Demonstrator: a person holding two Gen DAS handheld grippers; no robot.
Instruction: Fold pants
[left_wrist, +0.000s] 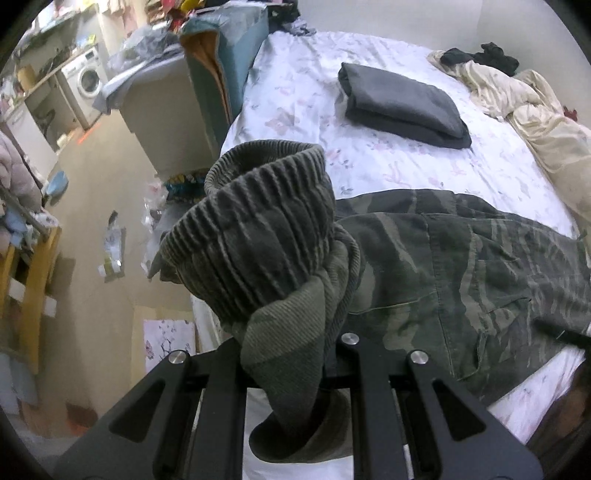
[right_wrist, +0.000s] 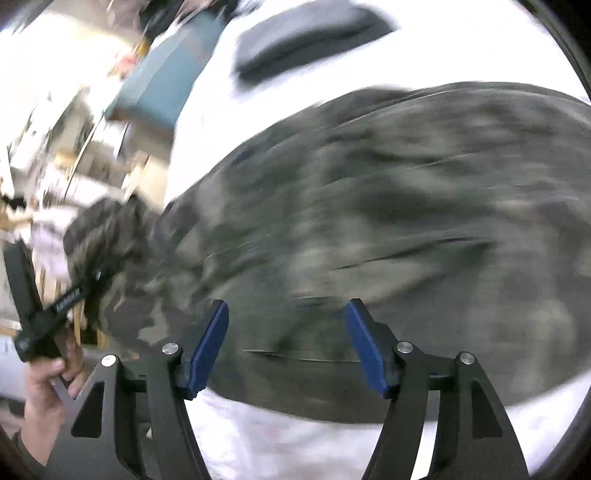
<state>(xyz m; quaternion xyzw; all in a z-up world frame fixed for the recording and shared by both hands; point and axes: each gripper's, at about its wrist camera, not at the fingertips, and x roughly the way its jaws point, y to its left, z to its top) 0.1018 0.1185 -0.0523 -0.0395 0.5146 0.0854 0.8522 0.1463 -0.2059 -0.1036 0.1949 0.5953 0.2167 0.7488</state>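
- The camo pants (left_wrist: 461, 266) lay across the near part of the bed (left_wrist: 314, 99), spread fairly flat on the flowered sheet, with a seam and pocket lines showing.
- The left gripper (left_wrist: 295, 373) was clamped narrow on the ribbed cuff (left_wrist: 258, 229) of one leg; the cuff stood bunched above the jaws, lifted clear of the sheet near the bed's left edge, and a fold of cloth hung down between the fingers.
- In the right wrist view the same gripper showed at the far left, held by a hand (right_wrist: 44, 387), with the bunched cuff (right_wrist: 107, 236) at its tip.
- The right gripper (right_wrist: 286, 343) stood wide, its blue pads (right_wrist: 207, 347) apart with nothing between them, hovering over the pants (right_wrist: 369, 203) near the bed's front edge. That view was heavily blurred, so whether the pads touched the cloth could not be told.
- Done, as far as could be judged: the pants were laid out and one leg end was picked up. A separate dark garment (left_wrist: 402, 105) already sat folded farther up the bed, well apart from the pants.
- Left: no clean fold was visible in the camo pants. Probably the raised cuff had to be carried over toward the waist, the other side gripped or pinned by the right gripper, and the layers squared.
- A cream heap of cloth (left_wrist: 517, 96) lay at the right side of the bed, untouched.
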